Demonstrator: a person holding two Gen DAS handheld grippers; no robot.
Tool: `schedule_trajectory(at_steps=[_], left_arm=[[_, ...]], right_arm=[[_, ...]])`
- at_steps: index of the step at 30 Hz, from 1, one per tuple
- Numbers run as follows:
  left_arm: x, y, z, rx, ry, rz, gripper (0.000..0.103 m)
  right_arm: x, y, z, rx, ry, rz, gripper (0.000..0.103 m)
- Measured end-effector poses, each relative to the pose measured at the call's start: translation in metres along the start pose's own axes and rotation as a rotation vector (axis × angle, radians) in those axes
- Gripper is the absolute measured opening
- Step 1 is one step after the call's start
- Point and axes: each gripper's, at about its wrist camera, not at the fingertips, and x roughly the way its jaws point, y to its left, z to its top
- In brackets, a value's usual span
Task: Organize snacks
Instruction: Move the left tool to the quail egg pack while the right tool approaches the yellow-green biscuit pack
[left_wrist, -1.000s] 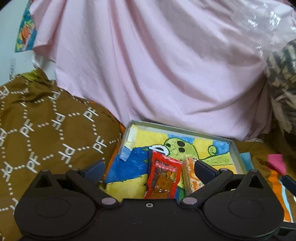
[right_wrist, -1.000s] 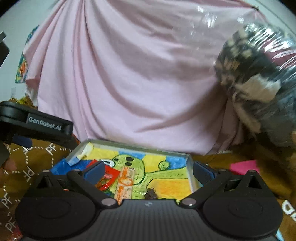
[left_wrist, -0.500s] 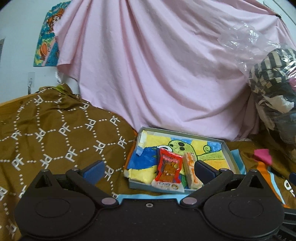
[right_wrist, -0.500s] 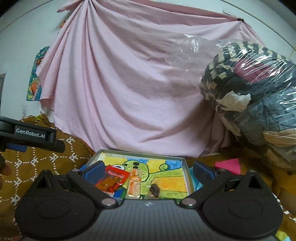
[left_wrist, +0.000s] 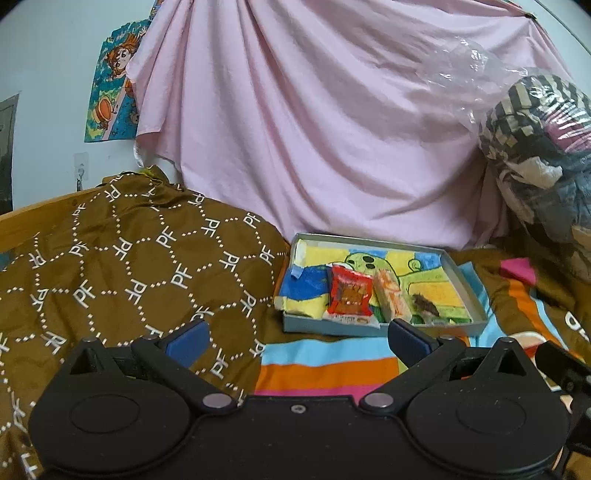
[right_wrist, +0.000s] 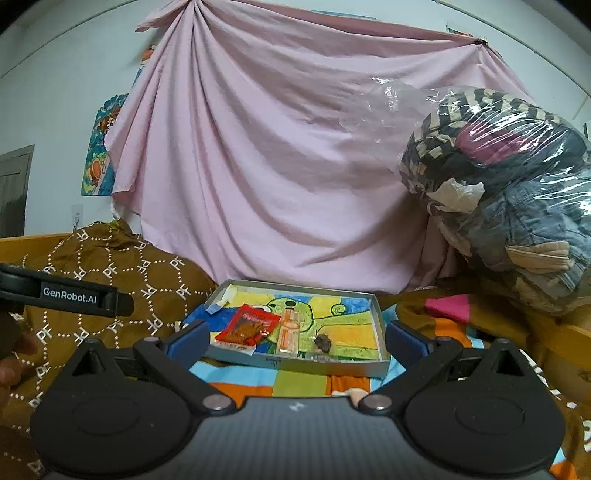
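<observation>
A shallow grey box (left_wrist: 376, 328) with a colourful cartoon drawing inside lies on a striped cloth; it also shows in the right wrist view (right_wrist: 295, 363). In it lie a red snack packet (left_wrist: 349, 293) (right_wrist: 247, 325), an orange-and-clear packet (left_wrist: 392, 299) (right_wrist: 290, 328) and a small dark snack in clear wrap (left_wrist: 424, 304) (right_wrist: 323, 341). My left gripper (left_wrist: 297, 341) is open and empty, in front of the box. My right gripper (right_wrist: 295, 338) is open and empty, in front of the box too.
A brown patterned blanket (left_wrist: 129, 266) bulges at the left. A pink sheet (left_wrist: 314, 129) hangs behind. A plastic-wrapped bundle of clothes (right_wrist: 509, 210) sits at the right. A pink pad (right_wrist: 447, 306) lies right of the box. The left gripper's body (right_wrist: 62, 293) shows at the left.
Both grippers have drawn back and up from the box, which now looks smaller and farther. The snacks in the box have not moved. Both grippers stayed open.
</observation>
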Motion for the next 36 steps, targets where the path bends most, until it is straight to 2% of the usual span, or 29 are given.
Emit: schedule_trajectory(at_steps=[5, 9, 14, 22, 29, 36], left_arm=[[-0.016, 0.003, -0.014, 0.04, 0.012, 0.001, 0.102], [-0.026, 0.007, -0.03, 0.094, 0.082, 0.055, 0.102], [-0.042, 0.013, -0.048, 0.111, 0.164, 0.109, 0.102], [-0.058, 0.013, -0.062, 0.138, 0.236, 0.084, 0.102], [-0.048, 0.01, -0.065, 0.175, 0.337, 0.091, 0.102], [-0.036, 0.013, -0.064, 0.153, 0.407, 0.096, 0.102]], right_arm=[[-0.015, 0.004, -0.008, 0.002, 0.023, 0.004, 0.103], [-0.025, 0.006, -0.015, 0.012, 0.063, 0.017, 0.103], [-0.034, 0.012, -0.028, 0.012, 0.131, 0.037, 0.103], [-0.04, 0.022, -0.041, -0.026, 0.229, 0.051, 0.103], [-0.037, 0.031, -0.053, -0.079, 0.319, 0.07, 0.103], [-0.027, 0.035, -0.057, -0.1, 0.383, 0.071, 0.103]])
